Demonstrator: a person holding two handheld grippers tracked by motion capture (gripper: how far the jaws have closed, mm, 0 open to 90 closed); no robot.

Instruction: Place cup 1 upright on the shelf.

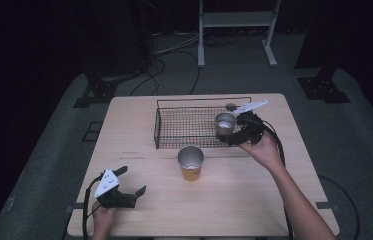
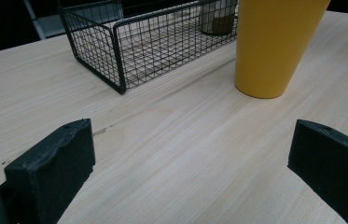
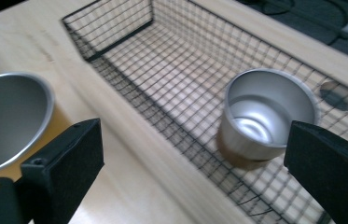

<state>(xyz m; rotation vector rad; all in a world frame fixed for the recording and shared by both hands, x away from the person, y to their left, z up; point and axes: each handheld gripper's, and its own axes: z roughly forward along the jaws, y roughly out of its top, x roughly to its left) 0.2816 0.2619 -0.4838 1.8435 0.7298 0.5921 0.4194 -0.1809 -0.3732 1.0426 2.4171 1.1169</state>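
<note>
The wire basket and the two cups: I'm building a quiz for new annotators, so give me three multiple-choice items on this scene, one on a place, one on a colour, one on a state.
1. Where does the silver cup stand?
A. Inside the wire basket
B. On the floor
C. Between the left gripper's jaws

2. What colour is the outside of the cup standing on the table in front of the basket?
A. Blue
B. Yellow
C. Red

3. How do the jaws of the left gripper stand?
A. Shut on the yellow cup
B. Shut on the basket rim
C. Open, holding nothing

Answers: 1 A, the right gripper view shows it upright on the basket's mesh floor. 2 B, the left gripper view shows its yellow wall. 3 C, bare tabletop lies between the two spread jaws.
</note>
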